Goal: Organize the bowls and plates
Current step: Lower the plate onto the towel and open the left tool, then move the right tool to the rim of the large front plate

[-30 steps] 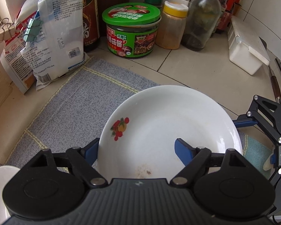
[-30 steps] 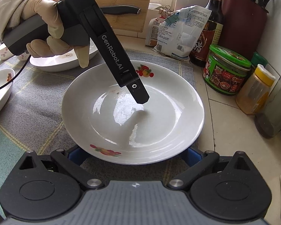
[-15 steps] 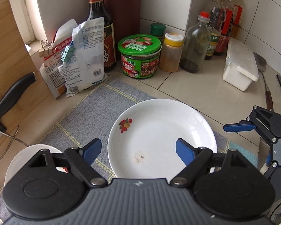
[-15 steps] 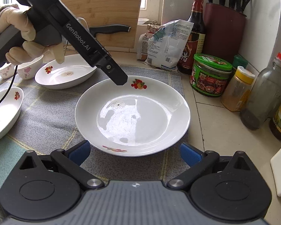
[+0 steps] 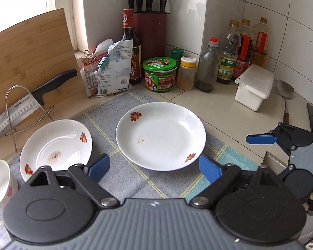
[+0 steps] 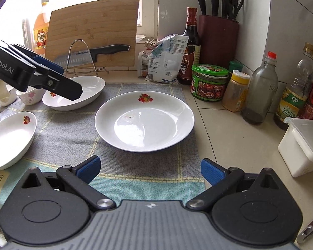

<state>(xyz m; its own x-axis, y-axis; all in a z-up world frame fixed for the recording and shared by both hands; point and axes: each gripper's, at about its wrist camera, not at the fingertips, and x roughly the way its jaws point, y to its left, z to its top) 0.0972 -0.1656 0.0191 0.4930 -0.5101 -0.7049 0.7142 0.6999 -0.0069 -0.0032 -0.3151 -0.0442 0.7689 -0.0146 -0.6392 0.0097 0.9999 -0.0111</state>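
- The big plate [image 5: 160,135] lies flat on the mat [image 5: 119,179], free of both tools, with the jar [image 5: 159,75] at its 12 o'clock.
- The left gripper [image 5: 154,167] has just been opening; its jaws now stand wide with nothing between them, the plate's near rim just ahead of them.
- The right gripper [image 6: 150,169] is also spread wide and empty, hanging short of the plate's 6 o'clock edge.
- A smaller plate [image 5: 56,145] sits at the big plate's 9 o'clock, apart from it; a deep bowl [image 6: 10,137] lies at about 8 o'clock and a cup [image 5: 1,183] beyond that.
- Step in hand, as I judge it: the big plate looks placed and let go, and the hands are between pieces.
- Next move probably calls for fetching the smaller plate: bring one open gripper to its rim, close on the lip, lift it level and set it centred on the big plate.
- The rims are thin and glazed, so a shallow bite may slip.
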